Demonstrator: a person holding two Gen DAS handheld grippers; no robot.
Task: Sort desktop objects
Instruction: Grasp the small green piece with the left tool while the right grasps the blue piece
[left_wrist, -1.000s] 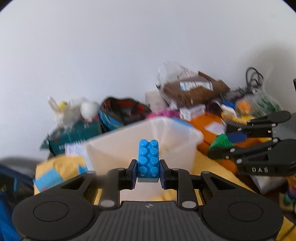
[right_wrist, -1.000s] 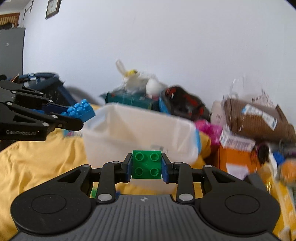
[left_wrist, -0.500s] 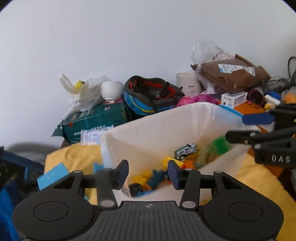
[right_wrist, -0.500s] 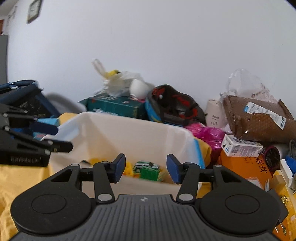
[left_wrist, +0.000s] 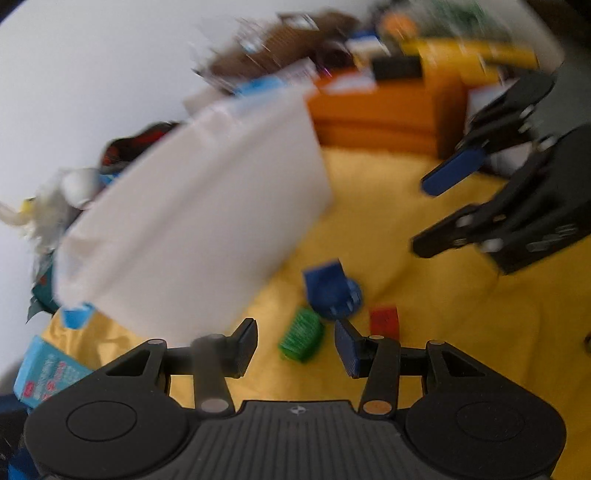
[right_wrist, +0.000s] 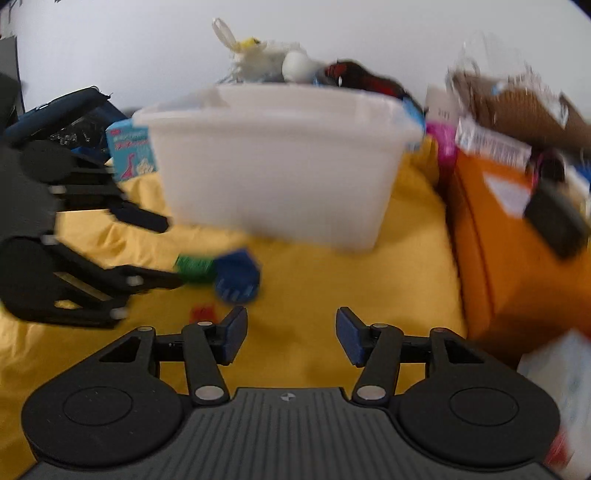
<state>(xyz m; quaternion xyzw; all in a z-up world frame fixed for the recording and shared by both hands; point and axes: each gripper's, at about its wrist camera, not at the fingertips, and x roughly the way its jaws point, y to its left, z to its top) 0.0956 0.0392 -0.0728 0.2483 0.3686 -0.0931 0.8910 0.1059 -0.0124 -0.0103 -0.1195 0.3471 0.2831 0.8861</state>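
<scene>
The left gripper hangs with its jaws wide apart and nothing between them, low over the yellow cloth. The green brick lies on the cloth just ahead of the gap, nearer the right pad than the left, apart from both. Just beyond it sits the blue piece, close to the green brick; blur hides whether they touch. The red brick lies a little to the right of the blue piece, near the right pad's tip.

The right gripper is also spread wide and empty. From its camera the green brick and blue piece lie ahead and to the left, well outside its gap, and the red brick sits nearer, just left of its left pad. The left gripper's lower finger reaches to the green brick's edge there.

The white bin stands on the cloth behind the 3 pieces; its inside is hidden in both views. An orange box stands to the bin's right.

Both pictures are smeared by motion, so studs and edges cannot be read. The green brick looks oblong, its long axis running away from the left camera and tilted slightly right. The blue piece looks like a block on a round base; its facing is unclear.
</scene>
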